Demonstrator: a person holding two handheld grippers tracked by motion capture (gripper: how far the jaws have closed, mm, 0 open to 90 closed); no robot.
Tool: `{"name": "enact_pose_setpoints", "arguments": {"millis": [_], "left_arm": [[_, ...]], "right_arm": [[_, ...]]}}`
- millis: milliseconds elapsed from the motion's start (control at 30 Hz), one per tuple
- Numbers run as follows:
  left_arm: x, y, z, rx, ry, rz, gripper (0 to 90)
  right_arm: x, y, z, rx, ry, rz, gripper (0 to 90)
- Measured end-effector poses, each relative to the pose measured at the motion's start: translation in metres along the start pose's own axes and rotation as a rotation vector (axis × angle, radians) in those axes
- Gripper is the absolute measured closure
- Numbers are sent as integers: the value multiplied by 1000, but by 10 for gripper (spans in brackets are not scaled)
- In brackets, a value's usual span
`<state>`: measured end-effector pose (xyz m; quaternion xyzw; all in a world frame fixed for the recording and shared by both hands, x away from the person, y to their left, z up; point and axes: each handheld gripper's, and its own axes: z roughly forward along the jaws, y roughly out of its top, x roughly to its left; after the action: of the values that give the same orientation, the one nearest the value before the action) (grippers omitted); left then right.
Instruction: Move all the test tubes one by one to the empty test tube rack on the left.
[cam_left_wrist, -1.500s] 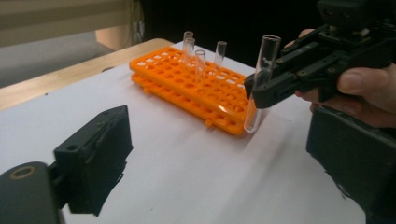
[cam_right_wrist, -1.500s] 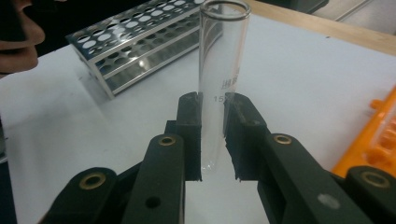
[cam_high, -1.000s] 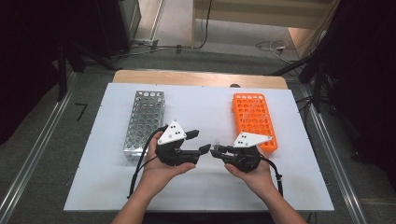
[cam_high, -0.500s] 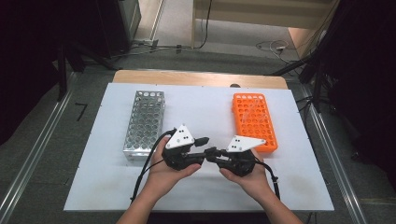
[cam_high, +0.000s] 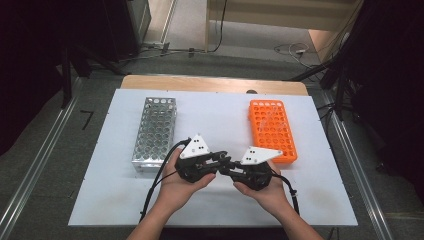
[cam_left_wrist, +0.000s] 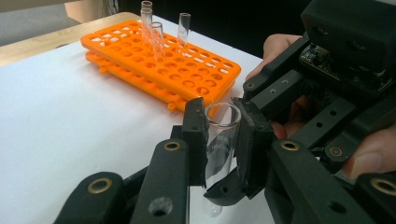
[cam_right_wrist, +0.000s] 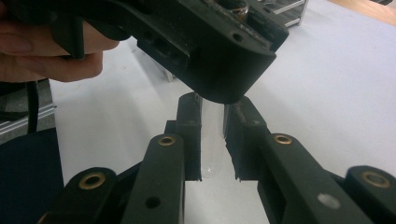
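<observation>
My two grippers meet tip to tip over the front middle of the white table (cam_high: 215, 115). A clear glass test tube (cam_left_wrist: 219, 140) stands upright between the left gripper's (cam_left_wrist: 223, 122) pads, open mouth up. Those jaws have just been closing, and they now press on it. The right gripper (cam_right_wrist: 212, 116) is also shut on the same test tube (cam_right_wrist: 212, 135), lower down, under the left gripper's body. In the high view the left gripper (cam_high: 223, 162) and right gripper (cam_high: 226, 168) overlap, each held in a hand.
An orange tube rack (cam_high: 272, 130) lies at the right, with three clear tubes (cam_left_wrist: 156, 37) standing at its far end. A metal rack (cam_high: 154, 131) with several empty holes lies at the left. A wooden tabletop edge runs along the back.
Both hands have slid slightly toward the near edge, still tip to tip. The left gripper has tilted a little.
</observation>
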<state>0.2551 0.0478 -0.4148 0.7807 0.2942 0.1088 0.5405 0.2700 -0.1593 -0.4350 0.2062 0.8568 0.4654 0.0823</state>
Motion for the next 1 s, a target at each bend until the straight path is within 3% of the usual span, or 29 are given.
{"name": "enact_pose_setpoints", "arguments": {"millis": [167,333,367,400,433,500,533,600,633,833,1000], "left_arm": [[3,0,-1,-6,5,-9,761],[7,1,-5,-21,32,-20,762],[8,1,-6,-25,36,-21,762],[8,2,-6,-25,40,-21,762],[9,2,-7,-24,45,-23,762],[11,2,-8,-26,49,-27,762],[11,2,-9,-24,54,-22,762],[13,2,-11,-21,66,-17,763],[15,2,-12,-21,72,-16,763],[25,3,-20,-35,93,-40,763],[35,7,-31,-46,123,-41,763]], "right_arm": [[-2,-1,0,-10,8,5,723],[-10,-4,-6,-52,10,40,533],[-10,-4,-6,-52,10,40,533],[-13,-5,-10,-63,5,44,456],[-13,-5,-10,-63,5,44,456],[-17,-7,-16,-70,-9,51,325],[-17,-7,-16,-70,-9,51,325],[-20,-10,-22,-70,-52,52,220],[-20,-10,-22,-70,-52,52,220],[-32,-18,-37,-75,-71,96,16],[-39,-22,-52,-110,-73,106,0]]}}
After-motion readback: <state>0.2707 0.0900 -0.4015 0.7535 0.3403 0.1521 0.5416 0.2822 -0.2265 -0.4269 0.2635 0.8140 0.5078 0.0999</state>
